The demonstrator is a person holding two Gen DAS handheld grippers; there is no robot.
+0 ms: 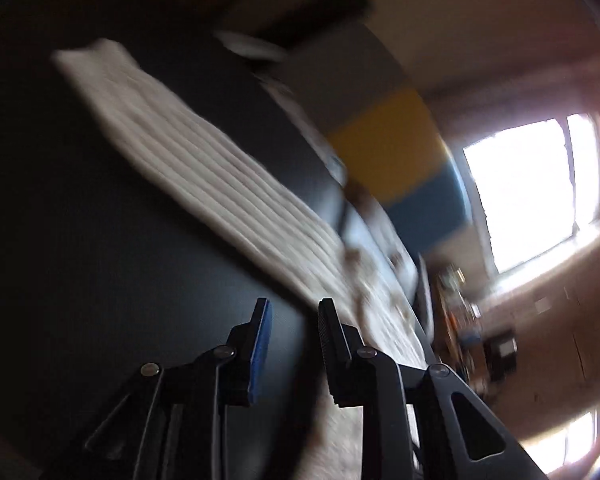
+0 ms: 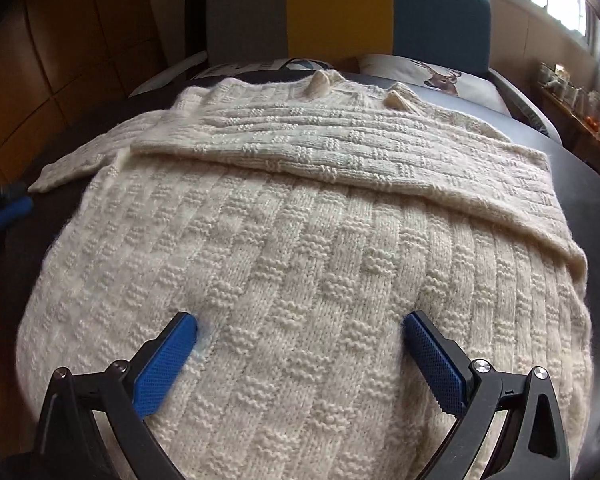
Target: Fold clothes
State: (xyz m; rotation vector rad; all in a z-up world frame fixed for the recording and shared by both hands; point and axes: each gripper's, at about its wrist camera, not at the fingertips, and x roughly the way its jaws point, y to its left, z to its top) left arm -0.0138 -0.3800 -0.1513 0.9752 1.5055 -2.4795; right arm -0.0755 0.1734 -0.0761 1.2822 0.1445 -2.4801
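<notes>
Right gripper (image 2: 300,334): we hold its jaws spread wide, blue pads pressing into the cream knitted sweater (image 2: 284,248), gripping nothing, probably to pin it.
Left gripper (image 1: 294,324): narrow gap, empty, beside a sleeve (image 1: 188,160).
Sweater: beneath us on the dark table (image 2: 580,192), one sleeve folded across.

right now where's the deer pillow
In the right wrist view the deer pillow lies at the upper right, just beyond the sweater, against the blue part of the headboard.

No writing, label, brand, number or sign can be read anywhere here.
</notes>
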